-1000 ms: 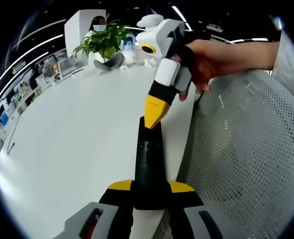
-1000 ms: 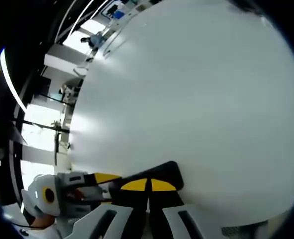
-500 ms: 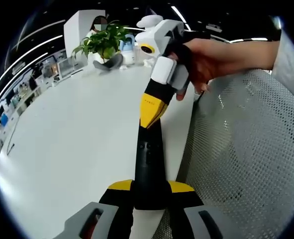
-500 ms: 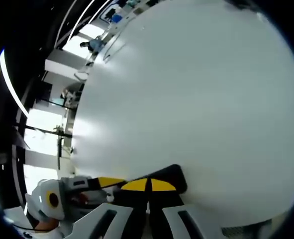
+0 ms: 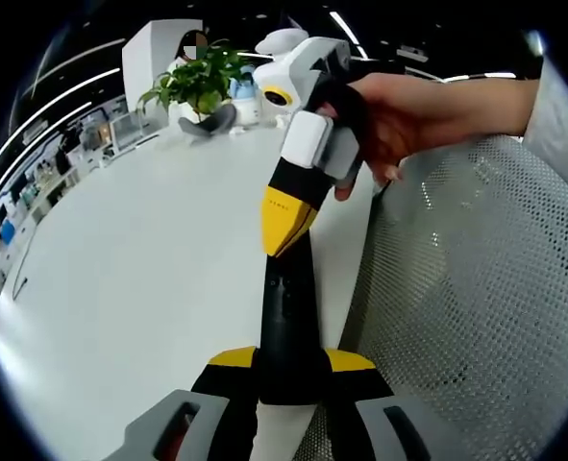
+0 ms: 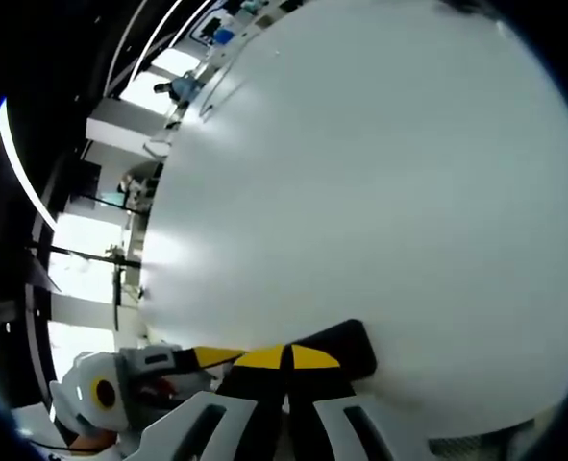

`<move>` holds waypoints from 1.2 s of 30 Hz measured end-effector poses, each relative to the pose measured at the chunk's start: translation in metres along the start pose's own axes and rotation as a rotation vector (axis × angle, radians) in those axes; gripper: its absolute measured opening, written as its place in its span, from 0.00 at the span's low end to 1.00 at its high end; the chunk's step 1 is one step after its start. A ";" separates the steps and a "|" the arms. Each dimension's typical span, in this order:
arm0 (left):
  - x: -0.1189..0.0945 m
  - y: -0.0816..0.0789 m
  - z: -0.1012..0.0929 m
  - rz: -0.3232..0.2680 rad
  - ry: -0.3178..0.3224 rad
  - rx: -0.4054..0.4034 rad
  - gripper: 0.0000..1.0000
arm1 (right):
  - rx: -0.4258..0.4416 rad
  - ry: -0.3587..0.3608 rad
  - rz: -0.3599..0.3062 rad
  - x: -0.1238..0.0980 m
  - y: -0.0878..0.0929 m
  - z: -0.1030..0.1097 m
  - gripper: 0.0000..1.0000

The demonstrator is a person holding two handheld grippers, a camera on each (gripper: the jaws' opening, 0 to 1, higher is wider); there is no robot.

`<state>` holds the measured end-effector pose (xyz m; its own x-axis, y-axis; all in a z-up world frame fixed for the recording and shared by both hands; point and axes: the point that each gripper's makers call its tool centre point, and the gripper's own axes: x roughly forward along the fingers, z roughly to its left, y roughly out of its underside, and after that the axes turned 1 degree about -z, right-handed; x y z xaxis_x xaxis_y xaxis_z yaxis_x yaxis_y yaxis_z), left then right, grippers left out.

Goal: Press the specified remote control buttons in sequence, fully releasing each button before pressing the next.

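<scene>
Black plastic, long and slim: the remote [image 5: 288,322] sits clamped between the jaws of the left gripper [image 5: 289,370], its button face up, pointing away over the white table [image 5: 139,259]. The right gripper [image 5: 285,216] comes in from above, held by a hand [image 5: 408,115]; its yellow tips are pressed together with nothing between them, forming one blunt point at the remote's far end. In the right gripper view, the right gripper [image 6: 285,357] shows the same closed tips over the remote [image 6: 346,341], with the left gripper [image 6: 183,370] beside it at lower left.

We cannot tell from either view whether the tip touches a button or hangs just above it.

For the press, we advise:
- Keep the left clamp firm and the remote level.
- Bring the tip down square on one button, not across two.
- Lift fully clear before the next button.
- Keep the remote within both views.
</scene>
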<state>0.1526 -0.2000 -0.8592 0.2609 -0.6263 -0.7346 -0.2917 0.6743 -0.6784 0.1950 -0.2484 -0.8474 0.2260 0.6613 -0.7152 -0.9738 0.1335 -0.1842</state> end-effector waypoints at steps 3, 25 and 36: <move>0.000 0.000 0.000 0.000 0.000 -0.001 0.25 | 0.025 -0.020 -0.002 -0.002 -0.001 -0.001 0.00; 0.000 0.000 0.000 -0.003 0.001 -0.003 0.25 | 0.002 -0.030 0.010 0.003 0.005 0.002 0.00; 0.000 0.000 0.000 -0.005 0.001 -0.004 0.25 | -0.024 -0.030 -0.008 0.004 0.004 0.001 0.00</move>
<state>0.1528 -0.2002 -0.8594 0.2612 -0.6300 -0.7314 -0.2939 0.6698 -0.6819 0.1919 -0.2444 -0.8505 0.2327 0.6824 -0.6930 -0.9709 0.1215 -0.2063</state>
